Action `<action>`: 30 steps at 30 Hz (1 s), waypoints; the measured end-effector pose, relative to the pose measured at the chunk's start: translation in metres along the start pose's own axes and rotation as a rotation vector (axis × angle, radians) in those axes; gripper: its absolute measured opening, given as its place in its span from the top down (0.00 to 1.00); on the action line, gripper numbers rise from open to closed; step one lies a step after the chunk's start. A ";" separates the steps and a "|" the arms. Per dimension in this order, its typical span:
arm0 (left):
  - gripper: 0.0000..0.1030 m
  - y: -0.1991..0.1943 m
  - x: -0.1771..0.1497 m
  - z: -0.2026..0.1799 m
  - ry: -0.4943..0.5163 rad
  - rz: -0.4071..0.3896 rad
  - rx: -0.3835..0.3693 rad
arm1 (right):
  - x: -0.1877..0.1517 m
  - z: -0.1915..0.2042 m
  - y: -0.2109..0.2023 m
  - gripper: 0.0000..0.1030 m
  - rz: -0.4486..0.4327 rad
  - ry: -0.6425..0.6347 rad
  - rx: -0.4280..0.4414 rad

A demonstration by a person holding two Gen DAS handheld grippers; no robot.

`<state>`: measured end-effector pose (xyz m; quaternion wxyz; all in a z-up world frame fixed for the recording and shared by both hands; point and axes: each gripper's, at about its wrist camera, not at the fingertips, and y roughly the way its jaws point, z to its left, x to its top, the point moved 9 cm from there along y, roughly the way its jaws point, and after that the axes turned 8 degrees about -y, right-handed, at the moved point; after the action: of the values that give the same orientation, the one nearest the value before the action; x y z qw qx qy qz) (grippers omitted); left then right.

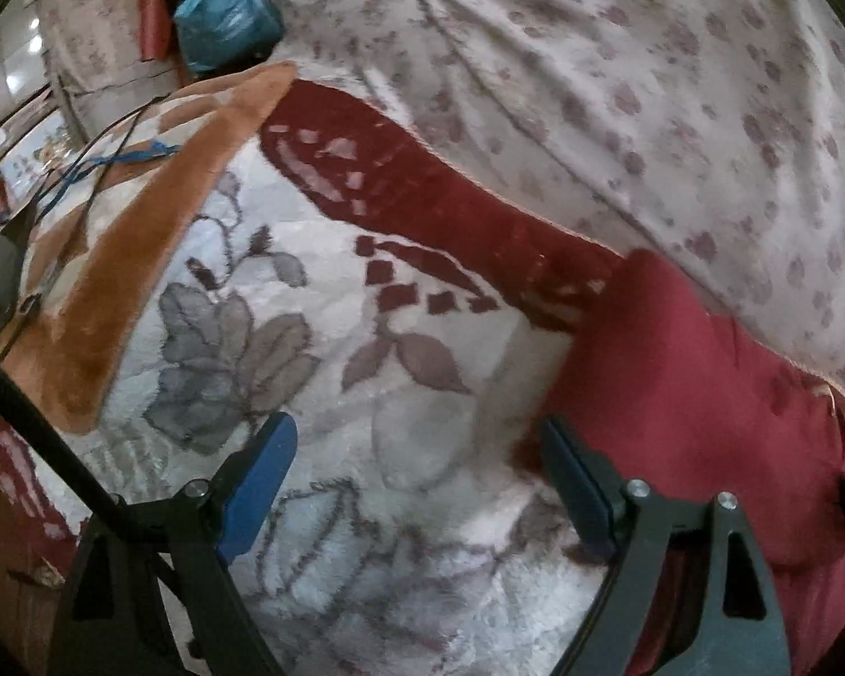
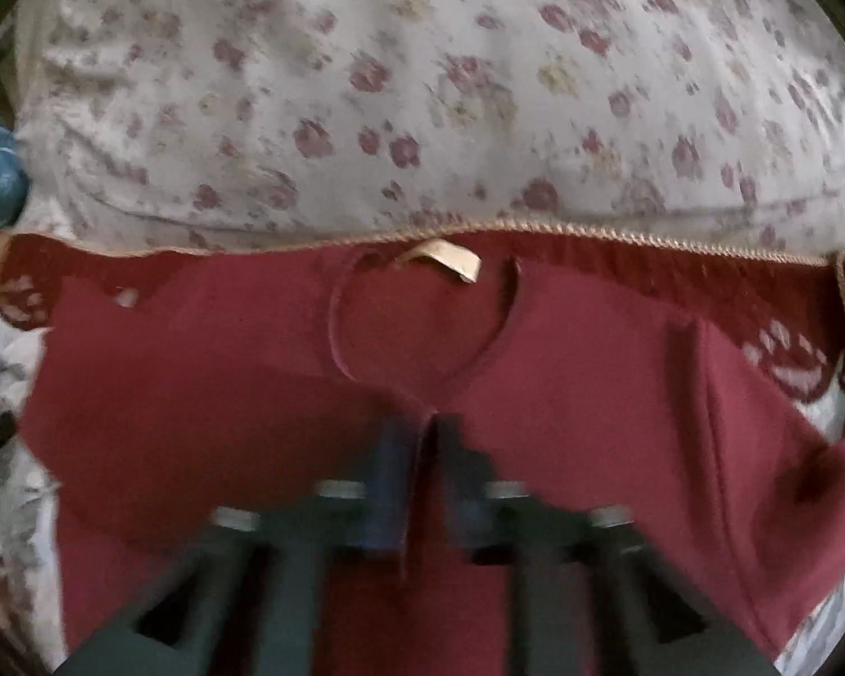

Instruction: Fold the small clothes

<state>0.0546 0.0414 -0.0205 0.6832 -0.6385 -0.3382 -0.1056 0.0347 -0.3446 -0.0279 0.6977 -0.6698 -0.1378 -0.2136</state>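
Right tool (image 2: 419, 450): blue pads nearly together, pinching a raised fold of the dark red knit garment (image 2: 591, 372) just below its neckline; view blurred. Garment lies spread on a white fleece blanket w/ grey flowers & maroon border (image 1: 321, 338), cream label (image 2: 450, 259) at collar. Left tool (image 1: 417, 479): jaws wide apart, holding nothing, hovering over blanket w/ garment's edge beside its right finger.
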 end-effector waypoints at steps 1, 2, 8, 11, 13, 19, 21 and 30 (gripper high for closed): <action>0.16 -0.001 0.000 0.002 -0.014 0.000 -0.005 | 0.002 -0.003 -0.010 0.94 -0.019 0.014 0.025; 0.16 -0.002 0.000 0.002 -0.018 0.001 -0.011 | 0.006 -0.007 -0.021 0.94 -0.044 0.019 0.029; 0.16 -0.012 -0.006 -0.009 0.001 -0.013 -0.029 | 0.007 -0.075 -0.076 0.94 -0.147 0.085 -0.143; 0.16 -0.014 -0.014 -0.024 0.046 0.005 -0.064 | -0.004 -0.107 -0.063 0.92 -0.087 0.126 -0.236; 0.16 -0.020 -0.020 -0.037 0.103 0.005 -0.102 | -0.014 -0.114 -0.046 0.90 -0.010 0.135 -0.237; 0.16 -0.031 -0.036 -0.071 0.236 -0.001 -0.178 | 0.007 -0.065 -0.065 0.32 -0.092 0.140 -0.060; 0.16 -0.023 -0.040 -0.085 0.266 0.012 -0.178 | 0.018 -0.022 -0.058 0.32 -0.085 0.071 0.063; 0.14 0.020 -0.041 -0.055 0.084 0.155 -0.154 | 0.041 0.107 0.012 0.33 -0.003 -0.119 0.279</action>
<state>0.0532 -0.0193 -0.0586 0.6518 -0.7084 -0.2498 -0.1045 0.0860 -0.2427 -0.0116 0.7743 -0.5775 -0.2085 -0.1534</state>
